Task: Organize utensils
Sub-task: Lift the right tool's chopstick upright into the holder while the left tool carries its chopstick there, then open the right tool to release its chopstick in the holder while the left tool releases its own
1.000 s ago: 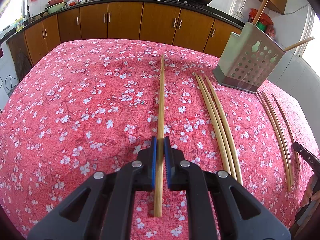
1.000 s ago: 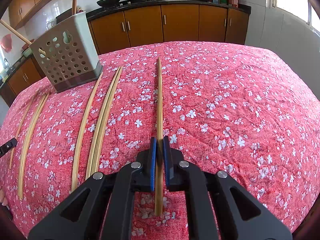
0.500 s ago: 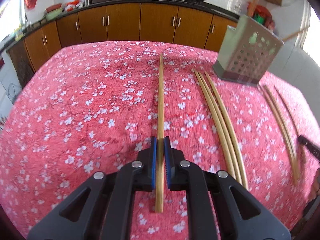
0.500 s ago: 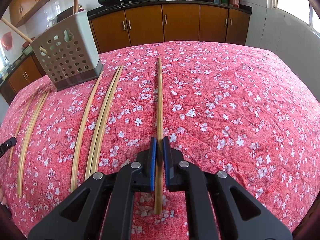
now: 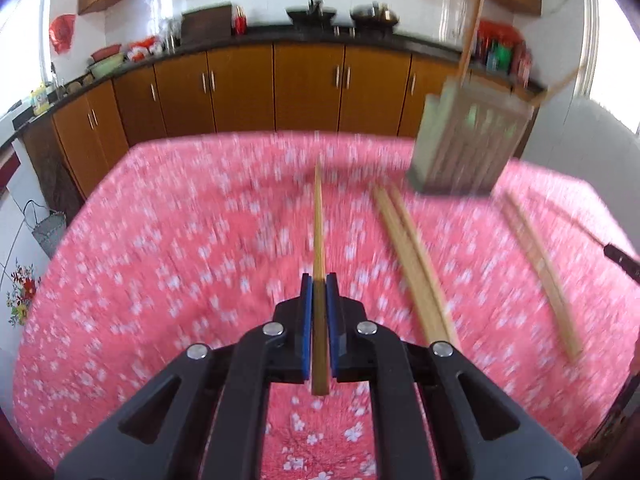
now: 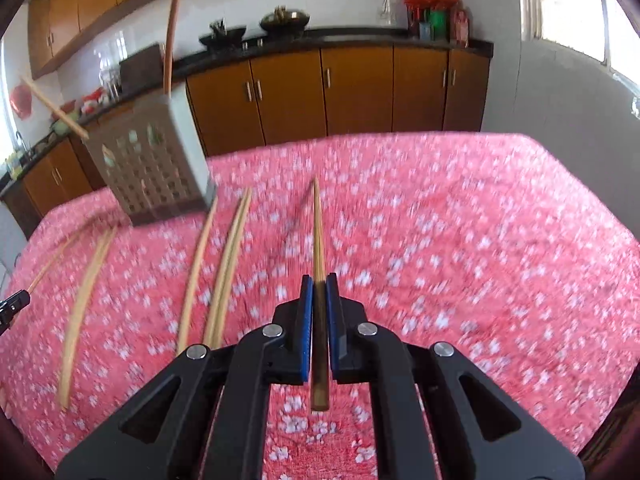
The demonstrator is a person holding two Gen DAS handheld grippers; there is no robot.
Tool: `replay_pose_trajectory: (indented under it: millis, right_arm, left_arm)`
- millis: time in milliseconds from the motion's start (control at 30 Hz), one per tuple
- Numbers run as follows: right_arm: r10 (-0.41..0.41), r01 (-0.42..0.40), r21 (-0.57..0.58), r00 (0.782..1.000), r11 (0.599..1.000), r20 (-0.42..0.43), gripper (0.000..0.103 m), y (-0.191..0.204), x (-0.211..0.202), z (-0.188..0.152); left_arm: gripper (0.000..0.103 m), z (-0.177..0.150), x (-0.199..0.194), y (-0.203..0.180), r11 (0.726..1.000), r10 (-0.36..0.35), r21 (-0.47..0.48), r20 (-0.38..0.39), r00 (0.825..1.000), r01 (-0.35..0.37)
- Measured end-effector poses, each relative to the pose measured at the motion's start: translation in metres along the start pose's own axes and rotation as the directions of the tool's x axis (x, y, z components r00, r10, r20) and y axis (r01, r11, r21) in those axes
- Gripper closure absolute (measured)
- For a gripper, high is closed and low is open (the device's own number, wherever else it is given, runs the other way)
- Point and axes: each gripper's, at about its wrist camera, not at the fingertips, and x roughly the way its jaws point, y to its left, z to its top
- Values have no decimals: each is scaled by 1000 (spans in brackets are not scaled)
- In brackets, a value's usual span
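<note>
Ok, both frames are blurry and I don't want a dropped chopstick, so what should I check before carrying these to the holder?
1. Left gripper shut on its chopstick: ok.
2. Right gripper shut on its chopstick: ok.
3. Each stick in line with the fingers, not skewed: ok.
4. Holder upright on the tablecloth: ok.
5. Free room inside the holder: cannot tell, though two sticks already lean out.
6. Loose chopsticks lying apart from both grippers: ok.

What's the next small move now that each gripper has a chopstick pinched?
Probably carry both toward the perforated holder and tip them upright. The left gripper and right gripper each clamp one chopstick, and the holder already has sticks standing in it.
</note>
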Motion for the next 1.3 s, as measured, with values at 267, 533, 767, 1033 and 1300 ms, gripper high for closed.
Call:
replay_pose_trajectory:
  millis: [267,533,767,1033,1300]
  right_arm:
    - [27,-35,47,986,998,162,95,-5,-35,40]
    - [63,-75,49,976,996,207,95,1,-42,68]
    - [222,-241,20,919,970,325,96,21,-88,124]
    - [292,-303,-51,840,952,458,95,58,-115,156]
    - [240,-248,-65,786,967,570,96,92,-93,172]
  left_arm:
    - [95,52,-58,11,994,-41,-95,199,979,61]
    - [95,81,-73,-2,996,-42,-68,245,969,60]
    - [95,111,-117,-32,990,-138,27,320,937,136]
    - [95,140,-148,-78,971,-238,95,398,886,218]
    - [95,172,-133,-105,979,-202,85,507,838,185]
